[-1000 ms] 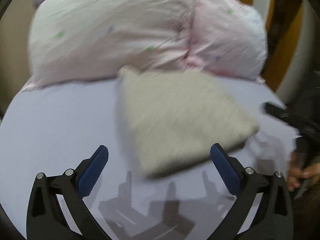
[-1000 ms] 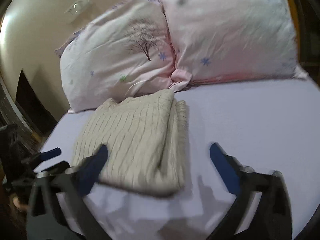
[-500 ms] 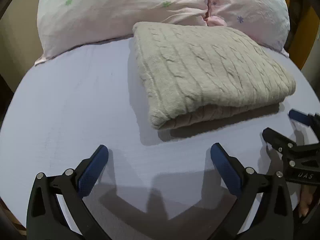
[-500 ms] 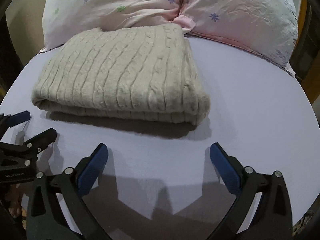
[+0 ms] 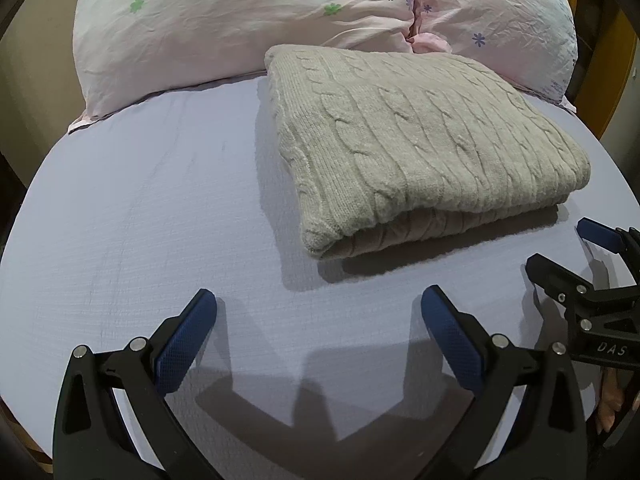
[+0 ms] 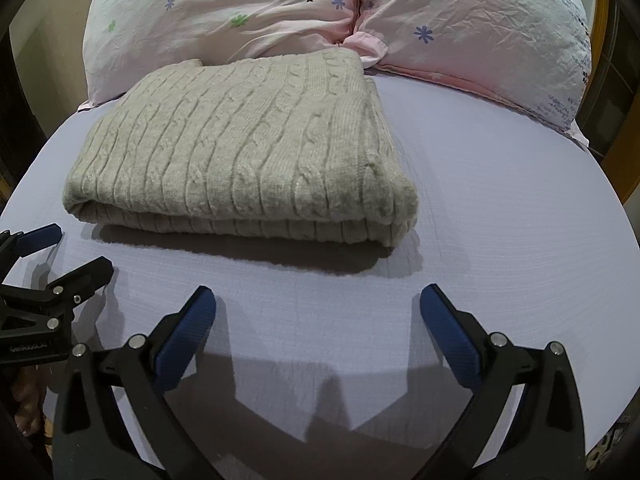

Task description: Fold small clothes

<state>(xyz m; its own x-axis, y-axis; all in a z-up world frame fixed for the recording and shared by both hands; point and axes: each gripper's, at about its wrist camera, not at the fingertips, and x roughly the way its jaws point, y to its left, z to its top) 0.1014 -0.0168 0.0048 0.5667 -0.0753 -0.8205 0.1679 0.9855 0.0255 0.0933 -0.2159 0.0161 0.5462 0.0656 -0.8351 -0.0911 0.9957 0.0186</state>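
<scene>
Your left gripper (image 5: 318,304) hovers low over the lavender bedsheet (image 5: 140,220), its blue-padded jaws spread wide with nothing between them. Ahead and a little to its right lies the folded beige cable-knit sweater (image 5: 424,136), flat on the sheet, its far edge touching the pink floral pillows (image 5: 248,20) at the head of the bed. The sweater's near folded edge sits just beyond your fingertips, apart from them. Further right, your right gripper (image 6: 318,302) is held beside the left one, also over bare sheet, jaws equally wide and holding nothing. From its camera the sweater (image 6: 248,148) lies ahead and to the left, near but not touched, and the left gripper's fingers (image 6: 86,274) show at the left edge.
</scene>
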